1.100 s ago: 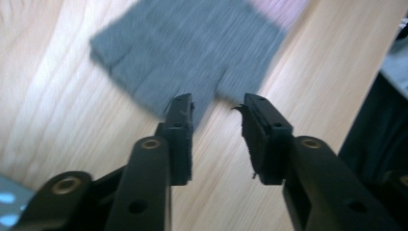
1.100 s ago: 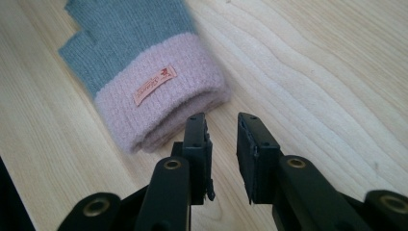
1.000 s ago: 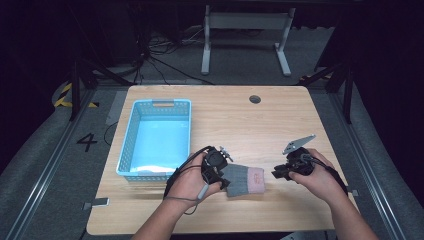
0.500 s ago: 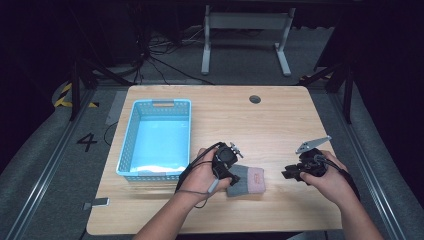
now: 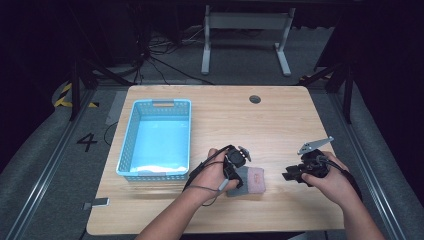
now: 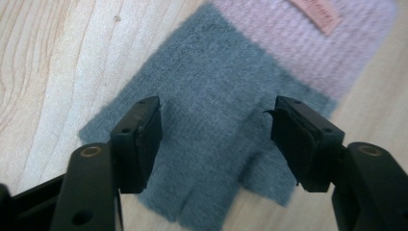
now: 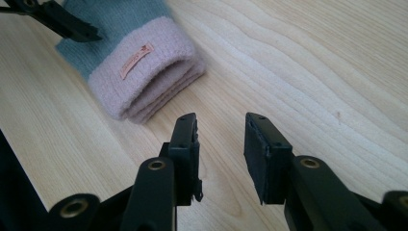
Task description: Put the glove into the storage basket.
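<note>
Glove (image 5: 248, 179), grey knit w/ pink cuff & small tag, lies flat at lower centre of the high view on the wooden table (image 5: 280, 120). Left gripper (image 5: 235, 172) sits over its grey part, jaws spread wide either side. Right gripper (image 5: 294, 175), lower right, jaws apart, nothing between. Blue basket (image 5: 131, 145) at left centre, inside looks bare. Dark room; grey floor w/ cables (image 5: 155, 60) at top.

right gripper (image 5: 292, 175) drew back from glove (image 5: 248, 180)
</note>
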